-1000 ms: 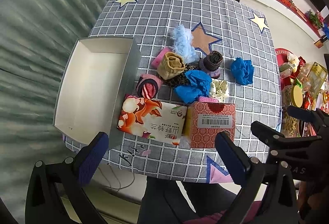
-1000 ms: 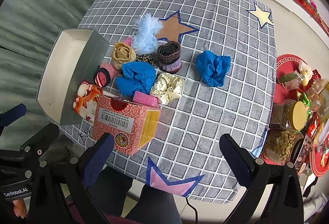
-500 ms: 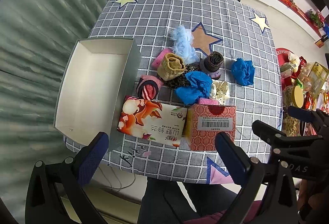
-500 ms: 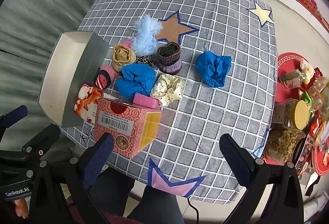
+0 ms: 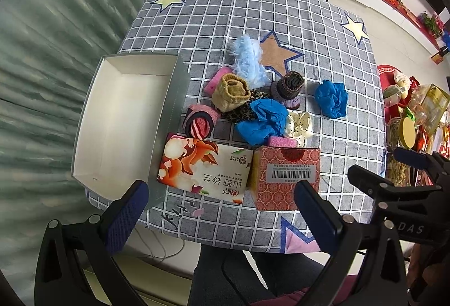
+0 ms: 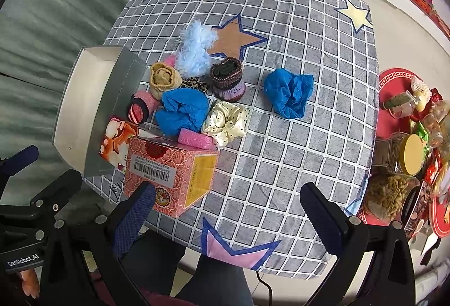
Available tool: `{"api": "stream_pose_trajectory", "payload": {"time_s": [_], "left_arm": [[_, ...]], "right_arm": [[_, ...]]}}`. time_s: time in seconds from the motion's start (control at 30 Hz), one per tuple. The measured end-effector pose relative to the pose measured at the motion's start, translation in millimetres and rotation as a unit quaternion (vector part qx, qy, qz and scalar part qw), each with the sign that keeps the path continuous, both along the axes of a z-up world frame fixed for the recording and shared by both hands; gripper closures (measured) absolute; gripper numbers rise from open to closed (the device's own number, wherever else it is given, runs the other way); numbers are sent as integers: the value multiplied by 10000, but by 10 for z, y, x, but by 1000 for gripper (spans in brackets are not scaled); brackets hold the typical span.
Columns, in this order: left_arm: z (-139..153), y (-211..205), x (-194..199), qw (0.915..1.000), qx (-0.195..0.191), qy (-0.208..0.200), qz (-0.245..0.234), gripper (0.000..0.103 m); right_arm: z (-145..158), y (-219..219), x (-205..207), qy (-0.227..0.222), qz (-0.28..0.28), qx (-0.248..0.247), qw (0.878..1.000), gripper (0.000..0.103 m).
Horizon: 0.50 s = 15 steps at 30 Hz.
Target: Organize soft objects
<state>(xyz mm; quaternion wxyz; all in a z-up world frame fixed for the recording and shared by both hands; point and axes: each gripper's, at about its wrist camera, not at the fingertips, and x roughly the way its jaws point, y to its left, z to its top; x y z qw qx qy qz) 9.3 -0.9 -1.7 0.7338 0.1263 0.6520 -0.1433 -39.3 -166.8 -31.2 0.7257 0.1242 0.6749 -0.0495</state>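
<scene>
two blue crumpled cloths [image 6: 182,110] [image 6: 289,95], two pink sponges [image 6: 197,139] [image 5: 217,80], two boxes [image 5: 204,169] [image 6: 171,171], one tray [image 5: 118,120].

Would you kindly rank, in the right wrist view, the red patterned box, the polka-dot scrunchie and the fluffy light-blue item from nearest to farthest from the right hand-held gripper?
1. Red patterned box: at the near table edge, by the right hand-held gripper, towards its left finger.
2. Polka-dot scrunchie: mid-table, just beyond the box.
3. Fluffy light-blue item: farthest, beside the brown star.

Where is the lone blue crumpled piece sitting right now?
In both wrist views the lone blue piece lies alone on the tablecloth, right of the knitted purple-brown roll.
</scene>
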Motion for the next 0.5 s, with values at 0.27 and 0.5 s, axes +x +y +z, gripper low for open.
{"api": "stream_pose_trajectory", "payload": {"time_s": [0.27,0.5], "left_arm": [[-147,-141,189,9994,267,-77,-206,0],[-401,-289,564,9979,389,119,-508,0]], "right_arm": [[-123,-209,-35,111,-357,197,9991,0],[-295,-445,-33,235,-830,148,9962,0]]}}
